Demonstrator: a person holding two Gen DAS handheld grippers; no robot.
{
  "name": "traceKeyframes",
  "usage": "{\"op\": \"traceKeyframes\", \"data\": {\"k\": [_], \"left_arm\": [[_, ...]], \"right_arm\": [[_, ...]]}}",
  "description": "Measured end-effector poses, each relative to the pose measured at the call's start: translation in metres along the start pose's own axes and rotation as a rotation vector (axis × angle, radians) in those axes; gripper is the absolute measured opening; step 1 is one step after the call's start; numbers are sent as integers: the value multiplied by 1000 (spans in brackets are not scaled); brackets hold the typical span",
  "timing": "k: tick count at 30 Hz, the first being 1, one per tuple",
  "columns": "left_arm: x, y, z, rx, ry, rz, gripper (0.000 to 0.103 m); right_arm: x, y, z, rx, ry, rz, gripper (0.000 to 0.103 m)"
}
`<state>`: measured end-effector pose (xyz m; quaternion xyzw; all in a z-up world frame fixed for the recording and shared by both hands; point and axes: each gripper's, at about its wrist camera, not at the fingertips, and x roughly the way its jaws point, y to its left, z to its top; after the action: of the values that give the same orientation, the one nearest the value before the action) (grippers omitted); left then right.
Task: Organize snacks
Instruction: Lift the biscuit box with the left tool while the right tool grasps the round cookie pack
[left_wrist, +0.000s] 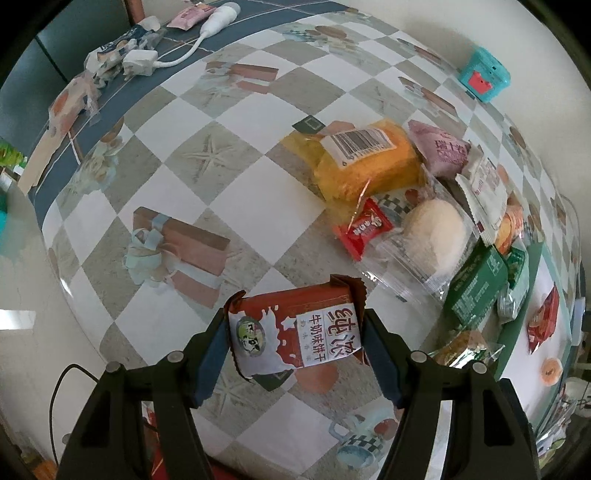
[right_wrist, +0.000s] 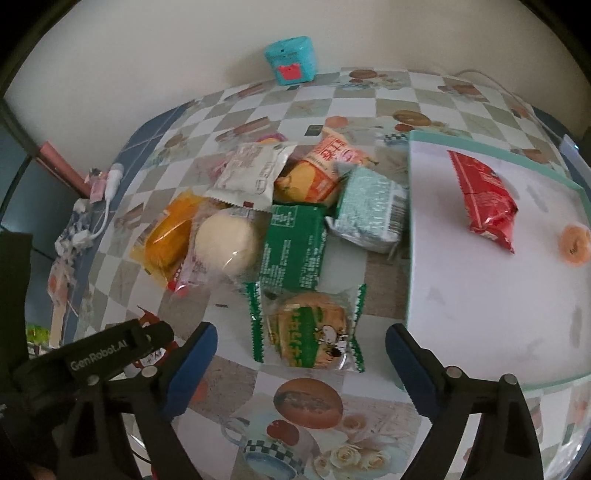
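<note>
Ahead, piled snack packets (right_wrist: 291, 236) crowd against the white tray (right_wrist: 480, 295)

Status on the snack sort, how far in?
Early. Done: a red packet and a small orange snack lie on the white tray. In hand: left gripper clamps a milk biscuit pack. Right gripper is open over a green-edged biscuit. The pile remains.
</note>
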<state>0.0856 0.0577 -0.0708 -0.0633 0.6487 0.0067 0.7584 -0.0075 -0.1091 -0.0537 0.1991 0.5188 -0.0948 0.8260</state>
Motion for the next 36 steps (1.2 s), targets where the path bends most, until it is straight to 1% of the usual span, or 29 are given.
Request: {"op": "traceKeyframes", "data": {"k": [5, 13, 22, 30, 36], "left_arm": [[2, 11, -4, -18, 2, -1, 71], [6, 26, 1, -32, 9, -7, 71], [10, 19, 3, -35, 13, -9, 71], [11, 18, 3, -37, 13, -8, 71], [8, 15, 2, -39, 12, -6, 71]], "right_arm": [[8, 1, 0, -4, 16, -3, 89], [20, 7, 0, -17, 45, -19, 88], [36, 8, 2, -11, 82, -41, 88], [45, 8, 5, -10, 95, -54, 88], [50, 8, 5, -14, 100, -67, 83]]}}
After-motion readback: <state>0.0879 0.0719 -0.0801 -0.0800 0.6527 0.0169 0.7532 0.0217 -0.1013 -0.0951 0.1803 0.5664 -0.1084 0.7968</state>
